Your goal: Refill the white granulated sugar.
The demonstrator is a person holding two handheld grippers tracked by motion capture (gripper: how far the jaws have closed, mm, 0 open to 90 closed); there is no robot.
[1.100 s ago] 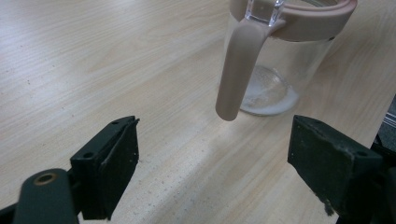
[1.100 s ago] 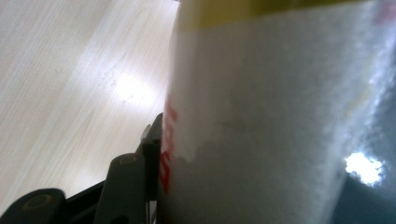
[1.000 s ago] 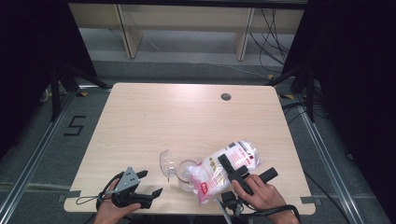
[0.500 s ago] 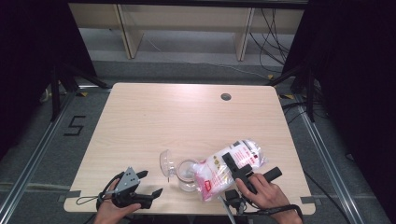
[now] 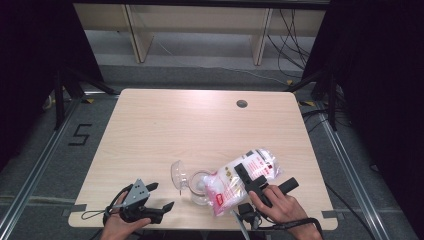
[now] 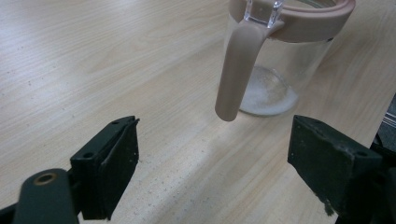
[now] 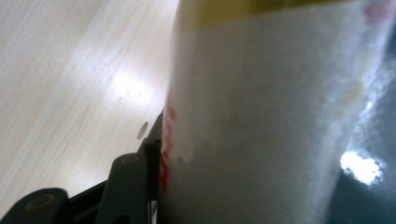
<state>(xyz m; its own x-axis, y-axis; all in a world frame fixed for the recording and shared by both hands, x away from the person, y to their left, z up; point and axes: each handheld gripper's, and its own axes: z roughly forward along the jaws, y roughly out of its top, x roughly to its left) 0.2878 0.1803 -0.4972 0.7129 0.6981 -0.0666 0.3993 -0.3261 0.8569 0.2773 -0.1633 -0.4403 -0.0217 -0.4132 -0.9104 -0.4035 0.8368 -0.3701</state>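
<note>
A clear glass jar (image 5: 200,186) with a pinkish rim stands near the table's front edge, its domed lid (image 5: 177,175) swung open to the left. In the left gripper view the jar (image 6: 280,70) has a little white powder (image 6: 271,97) at the bottom and a pink clasp hanging down its side. A plastic bag of white granules (image 5: 225,189) with red print lies tilted, its lower end over the jar's mouth. My right gripper (image 5: 265,178) is shut on the bag (image 7: 261,116), which presses against one finger (image 7: 133,184). My left gripper (image 5: 162,196) rests left of the jar, open and empty (image 6: 215,140).
The light wooden table (image 5: 200,130) has a round cable hole (image 5: 242,104) at the back right. Wooden shelving (image 5: 200,30) stands behind the table. Dark curtains hang on both sides, and a floor mark "5" (image 5: 80,134) lies to the left.
</note>
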